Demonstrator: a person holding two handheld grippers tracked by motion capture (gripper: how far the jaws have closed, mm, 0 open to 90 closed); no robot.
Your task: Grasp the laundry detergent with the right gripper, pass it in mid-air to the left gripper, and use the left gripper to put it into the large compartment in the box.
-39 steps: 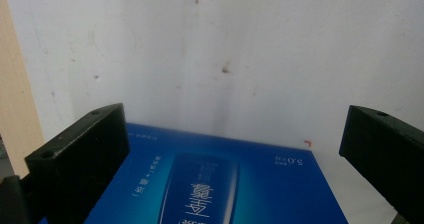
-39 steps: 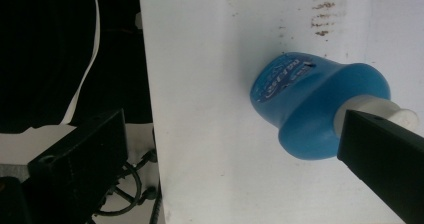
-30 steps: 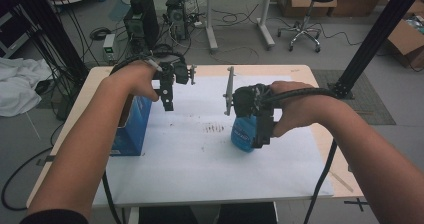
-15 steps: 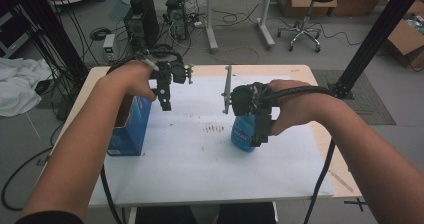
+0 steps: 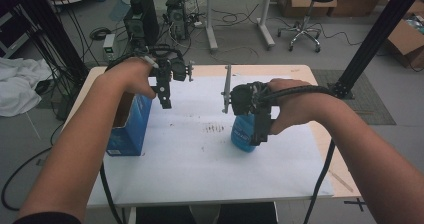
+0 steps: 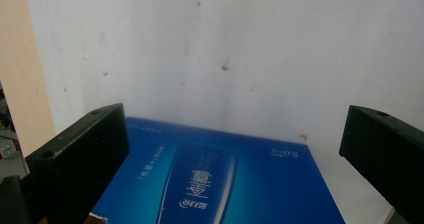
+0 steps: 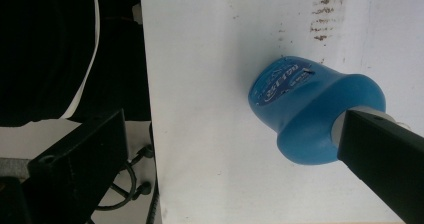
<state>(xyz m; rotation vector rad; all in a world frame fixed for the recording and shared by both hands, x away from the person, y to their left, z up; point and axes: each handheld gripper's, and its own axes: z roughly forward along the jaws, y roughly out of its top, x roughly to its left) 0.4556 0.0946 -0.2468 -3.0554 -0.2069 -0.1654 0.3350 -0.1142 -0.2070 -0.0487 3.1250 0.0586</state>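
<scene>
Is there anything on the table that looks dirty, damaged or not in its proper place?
Yes, small things. The white sheet carries a patch of dark smudges near its middle, beside the blue bottle. The blue carton stands with its top open. Nothing looks spilled or broken.

Box left, bottle right on the table

The box (image 5: 131,126) stands at nine o'clock on the table (image 5: 200,174); the bottle (image 5: 243,132) at three, well apart, marks (image 5: 215,129) lying between them.

The blue bottle's (image 7: 310,116) cap hides behind the right tool (image 5: 260,134).
</scene>
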